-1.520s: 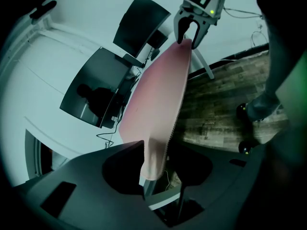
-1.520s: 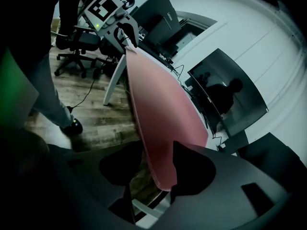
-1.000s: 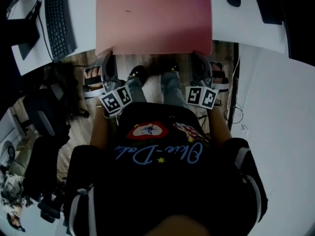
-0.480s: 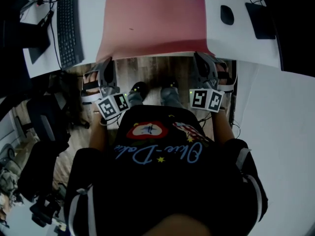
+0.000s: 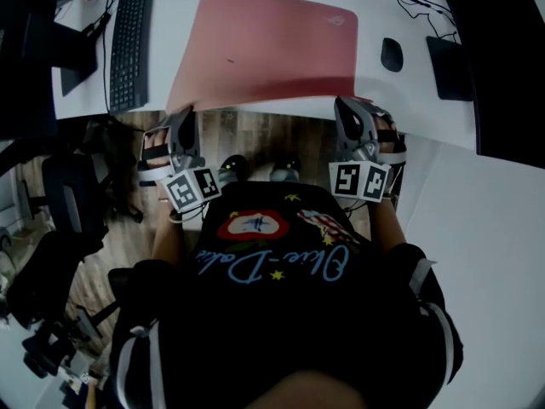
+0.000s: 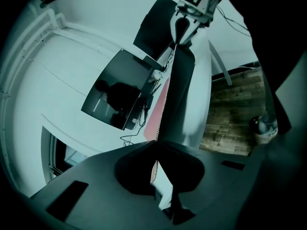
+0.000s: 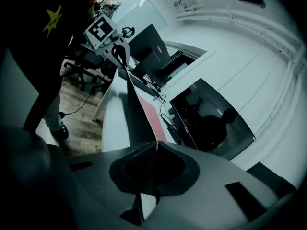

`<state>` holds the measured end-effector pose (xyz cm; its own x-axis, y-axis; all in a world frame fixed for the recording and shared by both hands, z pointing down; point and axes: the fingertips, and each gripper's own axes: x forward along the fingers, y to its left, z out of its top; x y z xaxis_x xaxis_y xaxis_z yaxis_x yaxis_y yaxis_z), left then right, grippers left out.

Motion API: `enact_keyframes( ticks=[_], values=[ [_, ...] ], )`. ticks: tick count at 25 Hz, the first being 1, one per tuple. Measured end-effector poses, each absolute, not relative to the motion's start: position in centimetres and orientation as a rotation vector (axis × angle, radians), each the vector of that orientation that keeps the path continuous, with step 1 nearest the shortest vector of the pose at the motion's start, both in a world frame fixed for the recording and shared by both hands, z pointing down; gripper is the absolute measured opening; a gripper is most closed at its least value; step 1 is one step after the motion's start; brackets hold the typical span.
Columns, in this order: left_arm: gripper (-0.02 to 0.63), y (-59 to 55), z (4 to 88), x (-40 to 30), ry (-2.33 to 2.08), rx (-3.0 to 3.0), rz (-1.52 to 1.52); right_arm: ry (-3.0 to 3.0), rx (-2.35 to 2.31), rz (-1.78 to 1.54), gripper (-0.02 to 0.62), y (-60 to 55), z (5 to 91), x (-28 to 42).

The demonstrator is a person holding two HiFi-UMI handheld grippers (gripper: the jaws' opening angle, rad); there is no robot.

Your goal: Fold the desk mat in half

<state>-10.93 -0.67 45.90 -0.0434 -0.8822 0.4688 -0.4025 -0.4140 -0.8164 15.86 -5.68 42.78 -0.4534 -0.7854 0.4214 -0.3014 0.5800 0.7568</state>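
Desk mat [image 5: 266, 48] near edge has risen off the surface [image 5: 410, 92]; left hand-held gripper [image 5: 184, 118] and right hand-held gripper [image 5: 346, 109] each clamp a near corner. Fold starting.

The person wears a black T-shirt [image 5: 281, 331] with a chest print: a red oval emblem [image 5: 255, 225] with a white centre, looping blue script [image 5: 277, 267] below it at six o'clock, and small yellow stars [image 5: 277, 277]. Both short sleeves [image 5: 430, 313] carry white stripes. Dark shoes [image 5: 232, 168] with yellow-green spots show at twelve o'clock of the emblem. The left gripper [image 5: 182, 113], at ten o'clock of the print, and the right gripper [image 5: 345, 103], at two o'clock, have grey bodies with pale bands. Each bears a white marker cube [image 5: 193, 189] with black square patterns, and small green lights glow beside the cubes.
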Motion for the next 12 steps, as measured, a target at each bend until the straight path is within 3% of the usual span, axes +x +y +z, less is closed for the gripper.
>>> enact_keyframes(
  ticks=[12],
  values=[
    [0.015, -0.4, 44.6, -9.6, 1.422, -1.724, -1.514, -2.120, 0.769, -0.792, 0.011, -6.3, 42.3, 17.2]
  ],
)
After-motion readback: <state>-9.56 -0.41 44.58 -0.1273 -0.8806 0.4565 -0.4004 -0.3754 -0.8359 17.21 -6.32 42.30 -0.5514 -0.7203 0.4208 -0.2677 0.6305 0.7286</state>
